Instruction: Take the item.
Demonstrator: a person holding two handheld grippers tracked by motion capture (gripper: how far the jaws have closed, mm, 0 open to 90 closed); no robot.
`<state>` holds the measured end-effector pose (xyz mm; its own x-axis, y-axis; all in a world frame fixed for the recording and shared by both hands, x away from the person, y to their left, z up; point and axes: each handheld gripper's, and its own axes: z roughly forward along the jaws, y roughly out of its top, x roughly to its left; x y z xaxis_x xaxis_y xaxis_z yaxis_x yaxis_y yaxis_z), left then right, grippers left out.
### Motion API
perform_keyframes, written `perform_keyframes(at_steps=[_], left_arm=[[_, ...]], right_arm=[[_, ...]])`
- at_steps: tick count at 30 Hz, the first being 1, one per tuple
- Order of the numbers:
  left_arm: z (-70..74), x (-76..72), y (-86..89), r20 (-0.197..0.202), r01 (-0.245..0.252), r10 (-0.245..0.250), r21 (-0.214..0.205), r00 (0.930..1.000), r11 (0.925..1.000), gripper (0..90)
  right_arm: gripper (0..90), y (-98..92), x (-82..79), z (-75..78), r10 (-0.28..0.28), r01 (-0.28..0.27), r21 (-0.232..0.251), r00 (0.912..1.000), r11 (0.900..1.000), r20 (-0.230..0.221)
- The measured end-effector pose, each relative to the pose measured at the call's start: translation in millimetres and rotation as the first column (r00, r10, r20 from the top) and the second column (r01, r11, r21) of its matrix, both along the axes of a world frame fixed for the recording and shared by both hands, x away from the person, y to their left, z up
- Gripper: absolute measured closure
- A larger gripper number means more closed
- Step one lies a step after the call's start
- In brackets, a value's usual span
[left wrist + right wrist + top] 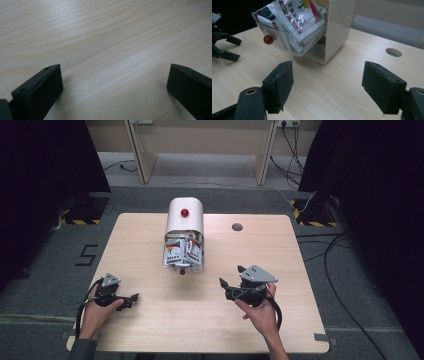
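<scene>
- White dispenser box (185,222): stands near the middle of the wooden table (150,320), closer to its far edge, with a rounded top and a red knob (184,212) on its upper face.
- Clear tilt-out drawer (287,42): hinged open at the box's near side, leaning toward the person; it carries a second red knob (268,39) on its front wall.
- Sachets (299,17): packed upright in the drawer, white with red, green and yellow print; the print is too small to read, and their count cannot be told.
- Left gripper (131,301): rests low at the table's near left corner, held in the left hand (97,312); in the left gripper view its jaws stand wide apart over bare wood, nothing between them.
- Right gripper (231,277): held in the right hand (260,312) near the table's near right, pointing toward the box and well apart from it; jaws spread wide and empty.
- Hidden or cut off: the box's top is cropped in the right gripper view; the drawer's interior behind the sachets is obscured.
- Round hole (237,226): set in the tabletop right of the box.
</scene>
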<state>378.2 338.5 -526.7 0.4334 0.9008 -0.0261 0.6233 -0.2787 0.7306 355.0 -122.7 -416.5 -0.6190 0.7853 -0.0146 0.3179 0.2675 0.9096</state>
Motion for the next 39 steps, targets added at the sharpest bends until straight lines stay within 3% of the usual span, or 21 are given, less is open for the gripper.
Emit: perform_keyframes(at_steps=[28, 39], left_arm=[[0.0, 0.1, 0.1, 0.0, 0.001, -0.001, 0.001, 1.0, 1.0, 0.0], [0.0, 0.0, 0.0, 0.0, 0.001, -0.001, 0.001, 1.0, 1.0, 0.0]], right_arm=[[29.9, 26.5, 17.8, 32.6, 0.049, -0.049, 0.01, 0.9985, 0.9987, 0.023], [33.1, 35.5, 21.9, 37.5, 0.067, -0.067, 0.001, 0.9973, 0.9978, 0.032]])
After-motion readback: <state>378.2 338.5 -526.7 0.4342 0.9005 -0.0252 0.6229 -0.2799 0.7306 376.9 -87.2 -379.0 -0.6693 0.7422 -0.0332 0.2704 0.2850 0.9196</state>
